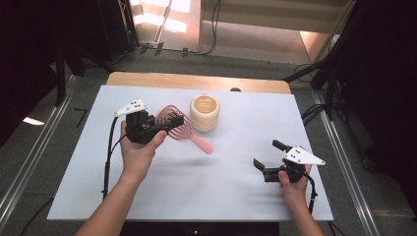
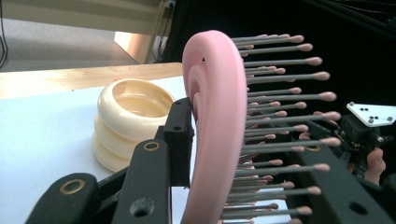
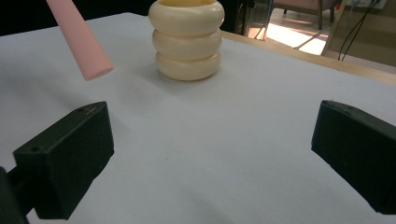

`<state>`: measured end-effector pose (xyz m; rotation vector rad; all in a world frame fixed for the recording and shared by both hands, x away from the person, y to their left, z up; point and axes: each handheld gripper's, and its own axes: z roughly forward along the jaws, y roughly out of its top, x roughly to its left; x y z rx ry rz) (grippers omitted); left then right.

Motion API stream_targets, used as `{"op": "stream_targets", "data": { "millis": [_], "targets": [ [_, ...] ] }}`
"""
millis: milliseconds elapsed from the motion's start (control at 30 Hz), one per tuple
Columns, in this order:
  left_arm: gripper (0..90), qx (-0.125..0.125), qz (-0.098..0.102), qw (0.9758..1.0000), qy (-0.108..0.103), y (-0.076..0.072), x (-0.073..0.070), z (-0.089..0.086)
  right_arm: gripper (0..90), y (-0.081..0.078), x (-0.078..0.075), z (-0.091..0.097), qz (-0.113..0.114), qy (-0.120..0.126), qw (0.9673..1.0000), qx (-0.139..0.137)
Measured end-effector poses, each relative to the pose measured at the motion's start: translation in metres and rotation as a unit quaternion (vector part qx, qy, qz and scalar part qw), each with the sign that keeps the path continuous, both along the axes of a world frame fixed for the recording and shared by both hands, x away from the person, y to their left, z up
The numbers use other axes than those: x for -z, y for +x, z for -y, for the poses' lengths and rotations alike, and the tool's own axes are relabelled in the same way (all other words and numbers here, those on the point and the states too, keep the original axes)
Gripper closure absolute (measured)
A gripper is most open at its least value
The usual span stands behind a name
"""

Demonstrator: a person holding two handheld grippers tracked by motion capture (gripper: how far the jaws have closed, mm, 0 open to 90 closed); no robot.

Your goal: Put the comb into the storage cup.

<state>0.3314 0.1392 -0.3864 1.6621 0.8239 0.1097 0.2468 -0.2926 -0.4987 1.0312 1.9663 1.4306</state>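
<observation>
Two grippers are at work over the white surface [image 1: 196, 187]. The left gripper [image 1: 169, 124] is held in the person's left hand [image 1: 140, 147], up near the far left part of the surface. Its fingers [image 2: 180, 135] are clamped on the head of a pink hairbrush [image 1: 174, 123]. One finger presses on the smooth pink back of the brush, and the other finger sits in among the bristles. The bristles are grey with little pink tips, and in the left gripper view they point to the right. The brush's pink handle [image 1: 202, 144] sticks out toward the middle of the surface. In the right gripper view the handle's end hangs a little above the surface, with a soft shadow under it.

Just beside the brush head, toward the far edge, stands a cream cup [image 1: 204, 112]. It looks like three fat rings stacked up, and it is open on top. The cup stands upright, close to the brush; I cannot tell if they touch.

The right gripper [image 1: 268, 155] is in the person's right hand [image 1: 292, 184], near the right corner on the person's side. Its fingers [image 3: 70, 158] are wide apart with nothing between them. They point toward the cup and the brush handle, well apart from both.
</observation>
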Motion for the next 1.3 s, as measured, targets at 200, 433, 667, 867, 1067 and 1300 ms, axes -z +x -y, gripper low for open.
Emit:
{"op": "stream_targets", "data": {
  "millis": [200,433,667,867,1067,1300],
  "targets": [
    [64.2,-0.002,0.001,1.0,-0.005,0.001,-0.003,-0.001,0.0,-0.004,0.001,0.008,0.0,0.002,1.0,0.007],
    [64.3,-0.001,0.007,1.0,-0.004,0.002,-0.008,0.0,0.0,-0.007,0.003,0.014,-0.001,0.006,1.0,0.007],
    [64.3,-0.001,0.008,0.9999,-0.008,0.003,-0.012,-0.001,0.0,-0.008,0.006,0.016,-0.003,0.008,1.0,0.006],
    [64.3,-0.003,0.009,0.9999,-0.01,0.005,-0.014,-0.003,0.0,-0.01,0.006,0.016,-0.002,0.002,1.0,0.002],
    [64.3,-0.004,0.012,0.9999,-0.012,0.008,-0.019,-0.003,0.0,-0.011,0.006,0.017,-0.002,0.001,1.0,0.0],
    [64.4,0.0,0.013,0.9998,-0.017,0.014,-0.024,-0.002,0.0,-0.012,0.006,0.017,0.0,0.001,1.0,0.001]
  ]
}}
